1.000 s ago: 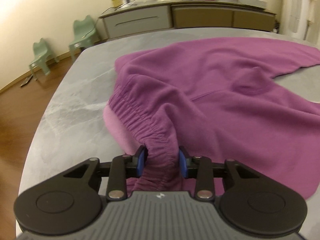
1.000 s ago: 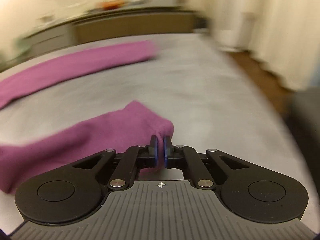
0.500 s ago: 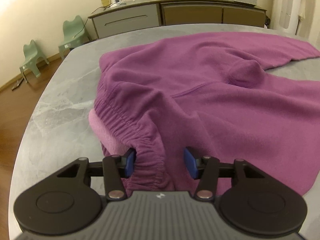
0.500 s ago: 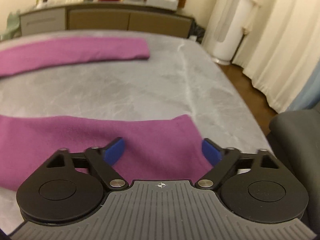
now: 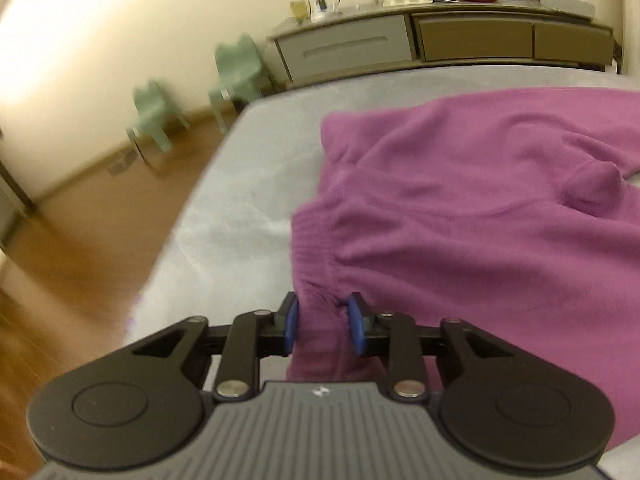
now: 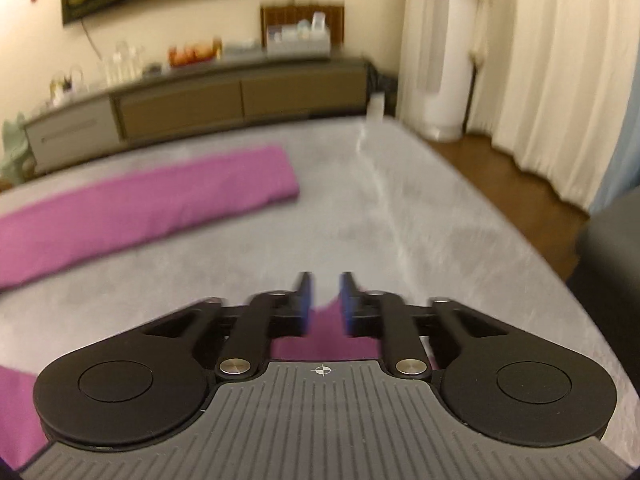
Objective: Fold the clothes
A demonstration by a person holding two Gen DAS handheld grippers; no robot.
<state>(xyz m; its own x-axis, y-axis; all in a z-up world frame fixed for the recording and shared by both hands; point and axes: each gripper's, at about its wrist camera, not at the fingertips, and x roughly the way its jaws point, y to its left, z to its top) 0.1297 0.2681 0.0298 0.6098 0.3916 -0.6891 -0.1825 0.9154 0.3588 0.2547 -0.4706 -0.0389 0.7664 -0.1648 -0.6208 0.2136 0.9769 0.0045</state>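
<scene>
Purple fleece trousers [image 5: 460, 220] lie spread on the grey marble table [image 5: 240, 200]. My left gripper [image 5: 322, 322] is shut on the gathered waistband, and its blue pads press a bunch of fabric that rises from the table edge. In the right wrist view one trouser leg [image 6: 140, 208] lies flat across the far side of the table [image 6: 400, 220]. The end of the near leg [image 6: 324, 336] lies under my right gripper [image 6: 325, 300]. Its jaws are closing. A narrow gap shows between the pads, with the cuff's tip low in it, and they do not press the cloth.
A long sideboard [image 5: 440, 40] with glasses and fruit stands behind the table. Two green child chairs [image 5: 236, 68] are on the wooden floor at the left. A white tower appliance [image 6: 444, 60], curtains [image 6: 560, 80] and a dark seat [image 6: 612, 240] are off the right edge.
My left gripper has risen with the waistband and the cloth has pulled taut. My right gripper let go of the leg end, opened wide, then narrowed again while moving sideways.
</scene>
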